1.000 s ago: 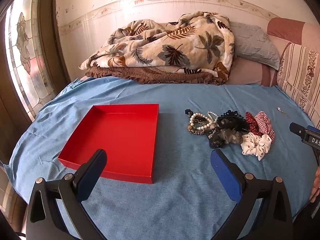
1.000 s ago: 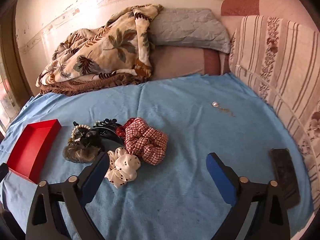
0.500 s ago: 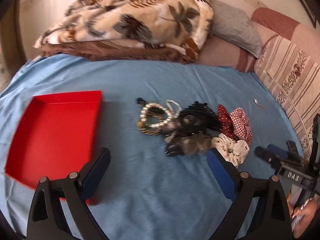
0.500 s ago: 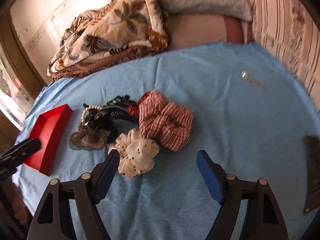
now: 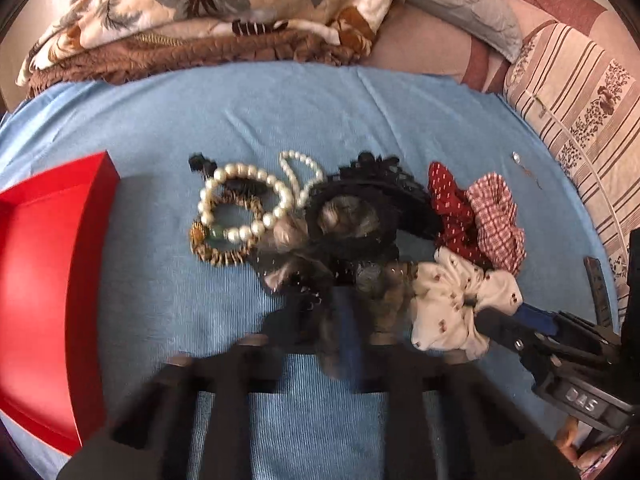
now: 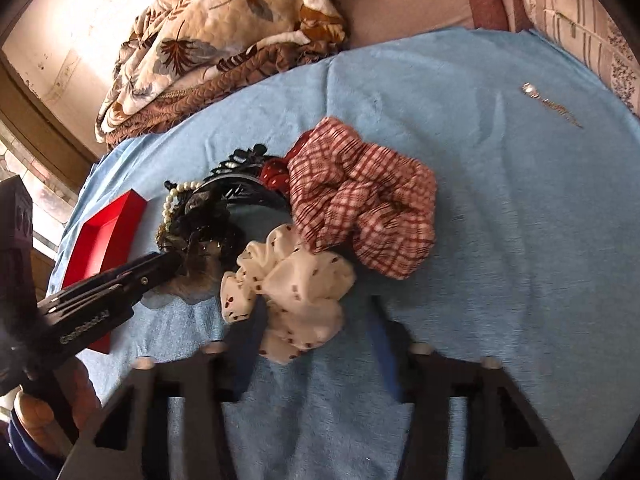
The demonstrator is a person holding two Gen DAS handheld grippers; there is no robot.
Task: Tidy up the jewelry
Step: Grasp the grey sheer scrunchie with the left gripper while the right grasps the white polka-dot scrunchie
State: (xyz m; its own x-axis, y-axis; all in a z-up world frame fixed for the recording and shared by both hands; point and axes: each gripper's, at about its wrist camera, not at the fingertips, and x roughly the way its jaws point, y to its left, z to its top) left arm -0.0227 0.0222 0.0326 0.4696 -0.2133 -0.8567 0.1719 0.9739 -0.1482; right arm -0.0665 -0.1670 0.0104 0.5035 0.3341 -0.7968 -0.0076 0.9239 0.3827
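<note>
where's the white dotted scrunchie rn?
The white dotted scrunchie lies on the blue sheet between the right gripper fingers, touching the red checked scrunchie just behind it.

Daylit bedroom, both fisheye views partly motion-blurred.
Sun glares off the wall (image 6: 76, 40) at upper left; the red tray (image 5: 44, 280) casts a shadow rightward. Both grippers' fingers (image 5: 344, 328) smear with motion. Edges bend strongly and darken toward black corners.

left gripper (image 5: 340, 320) motion-blurred, jaws' gap unclear; red tray (image 5: 44, 280) cut off at left edge.
</note>
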